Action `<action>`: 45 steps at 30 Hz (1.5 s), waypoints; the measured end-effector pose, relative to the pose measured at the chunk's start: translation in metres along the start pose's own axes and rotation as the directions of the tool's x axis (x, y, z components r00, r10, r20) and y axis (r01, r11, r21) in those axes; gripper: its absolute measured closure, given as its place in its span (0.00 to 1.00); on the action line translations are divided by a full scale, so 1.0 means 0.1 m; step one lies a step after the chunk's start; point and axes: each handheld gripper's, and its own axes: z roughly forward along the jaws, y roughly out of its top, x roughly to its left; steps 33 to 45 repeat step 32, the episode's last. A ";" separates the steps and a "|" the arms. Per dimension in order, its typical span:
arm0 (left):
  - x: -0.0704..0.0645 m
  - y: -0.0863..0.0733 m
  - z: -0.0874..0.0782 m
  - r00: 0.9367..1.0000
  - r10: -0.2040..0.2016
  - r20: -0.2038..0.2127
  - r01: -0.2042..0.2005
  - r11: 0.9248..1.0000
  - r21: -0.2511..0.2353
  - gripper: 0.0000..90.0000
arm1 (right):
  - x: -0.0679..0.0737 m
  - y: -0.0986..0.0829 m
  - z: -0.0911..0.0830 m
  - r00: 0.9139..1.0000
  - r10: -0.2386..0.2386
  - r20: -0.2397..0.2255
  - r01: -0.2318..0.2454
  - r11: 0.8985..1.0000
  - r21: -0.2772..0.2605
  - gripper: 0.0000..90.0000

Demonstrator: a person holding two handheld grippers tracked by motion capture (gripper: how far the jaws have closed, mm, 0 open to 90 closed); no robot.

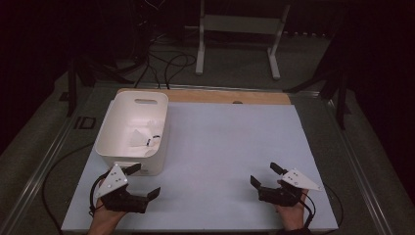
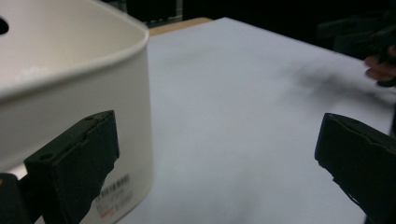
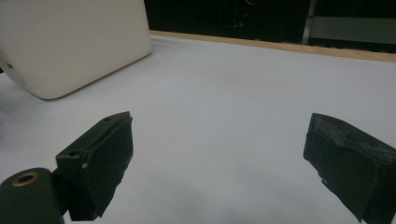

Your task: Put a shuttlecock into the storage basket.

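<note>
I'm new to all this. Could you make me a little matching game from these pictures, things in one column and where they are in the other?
Things:
1. white bin
2. left gripper
3. right gripper
4. wooden strip

Places:
A. far edge of the table, beyond the white sheet
B. near right part of the sheet, open
C. left side of the sheet, small pale items inside
D. just in front of the bin's near wall, open

Pairs: 1-C, 2-D, 3-B, 4-A

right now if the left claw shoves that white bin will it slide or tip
The white bin probably slides: it sits flat on the smooth white table cover. It looks like thin plastic and is nearly empty, so likely light. A shove near the rim might tip it.
</note>
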 end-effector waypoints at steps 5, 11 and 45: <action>0.01 -0.14 0.03 0.999 -0.002 -0.040 0.003 1.000 0.006 0.01 | 0.00 0.00 0.00 1.000 -0.002 0.000 0.002 1.000 -0.001 0.09; 0.03 -0.23 0.02 0.994 0.000 -0.107 0.001 1.000 0.005 0.01 | 0.00 0.01 -0.02 1.000 -0.004 0.001 0.004 1.000 -0.005 0.09; 0.14 -0.27 -0.05 0.979 -0.080 -0.187 0.071 0.996 -0.055 0.01 | 0.00 0.01 -0.01 1.000 -0.015 0.006 0.015 1.000 0.001 0.09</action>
